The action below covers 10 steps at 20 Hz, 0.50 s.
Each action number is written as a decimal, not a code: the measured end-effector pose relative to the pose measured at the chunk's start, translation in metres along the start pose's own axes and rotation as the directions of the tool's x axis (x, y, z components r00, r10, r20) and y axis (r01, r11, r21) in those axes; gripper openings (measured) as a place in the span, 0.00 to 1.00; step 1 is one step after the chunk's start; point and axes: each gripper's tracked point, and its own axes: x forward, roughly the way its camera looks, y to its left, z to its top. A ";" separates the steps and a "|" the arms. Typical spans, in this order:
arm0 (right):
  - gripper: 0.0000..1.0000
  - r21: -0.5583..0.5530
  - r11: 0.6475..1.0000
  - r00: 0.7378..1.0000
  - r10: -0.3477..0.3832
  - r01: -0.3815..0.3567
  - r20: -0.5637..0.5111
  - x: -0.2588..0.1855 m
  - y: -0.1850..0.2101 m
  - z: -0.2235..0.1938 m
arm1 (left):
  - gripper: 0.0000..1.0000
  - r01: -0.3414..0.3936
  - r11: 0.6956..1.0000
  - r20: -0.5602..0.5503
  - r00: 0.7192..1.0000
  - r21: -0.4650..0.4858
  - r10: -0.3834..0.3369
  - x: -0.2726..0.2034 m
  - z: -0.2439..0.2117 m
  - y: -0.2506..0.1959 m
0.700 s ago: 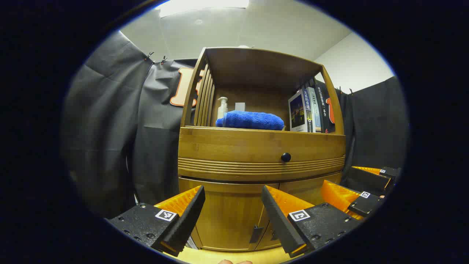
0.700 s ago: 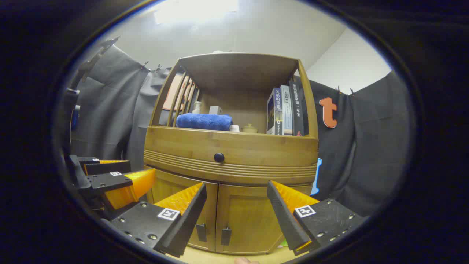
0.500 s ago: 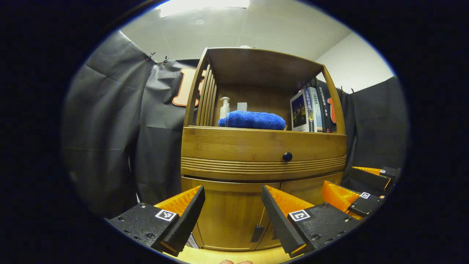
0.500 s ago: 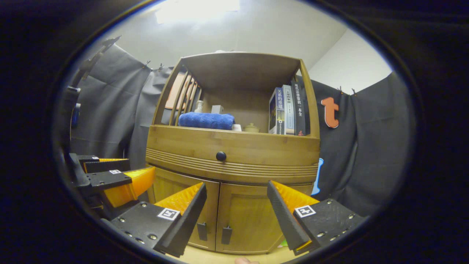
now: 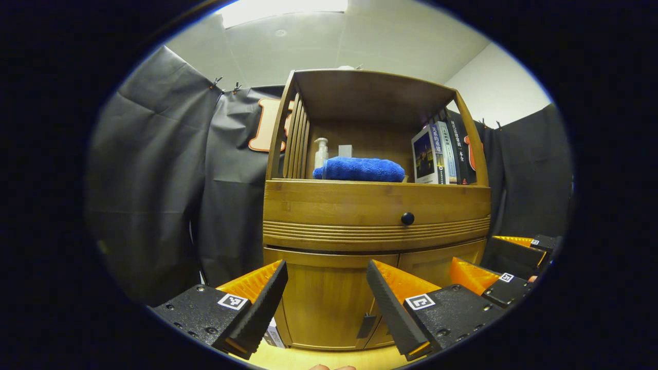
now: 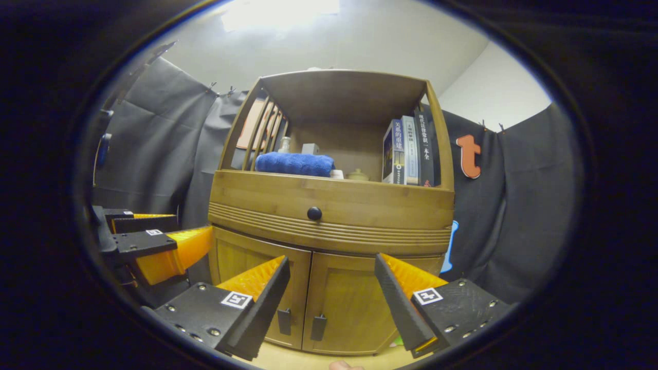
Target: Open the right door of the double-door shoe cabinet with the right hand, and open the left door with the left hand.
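Note:
The wooden shoe cabinet [image 5: 329,203] stands straight ahead with both lower doors shut. In the left gripper view, my left gripper [image 5: 326,272] is open and empty in front of the left door [image 5: 326,303], short of its dark handle [image 5: 366,325]. My right gripper [image 5: 493,257] shows at the right, before the right door [image 5: 437,262]. In the right gripper view, my right gripper [image 6: 331,262] is open and empty before the right door [image 6: 344,303]. Two dark handles [image 6: 284,321] [image 6: 318,327] sit side by side at the doors' meeting edge. My left gripper [image 6: 193,226] hangs at the left.
Above the doors is a drawer front with a black knob [image 6: 314,213]. The open shelf holds a folded blue towel [image 6: 294,164], upright books [image 6: 408,151] and a pump bottle [image 5: 321,152]. Pale wooden floor [image 5: 329,357] lies below. Black cloth walls flank the cabinet.
The cabinet has drifted a little to the right in both views, and slightly more of the lower doors shows. Both grippers stay open and apart from the doors.

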 end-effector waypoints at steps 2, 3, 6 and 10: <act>0.94 -0.003 1.000 1.000 0.001 -0.001 -0.010 0.002 -0.001 -0.005 | 0.92 -0.005 1.000 0.000 1.000 0.001 0.005 -0.001 0.000 0.001; 0.94 -0.004 1.000 1.000 0.004 -0.004 -0.015 0.003 0.000 -0.008 | 0.92 -0.010 1.000 -0.001 1.000 0.002 0.010 -0.001 0.000 0.003; 0.94 -0.002 1.000 1.000 0.011 -0.011 -0.026 0.010 0.001 -0.016 | 0.95 -0.027 1.000 -0.002 1.000 0.011 0.027 -0.002 -0.001 0.008; 0.94 -0.010 1.000 0.998 0.016 -0.016 -0.068 0.025 0.007 -0.041 | 0.95 -0.068 0.997 0.000 0.998 0.028 0.068 -0.004 0.000 0.025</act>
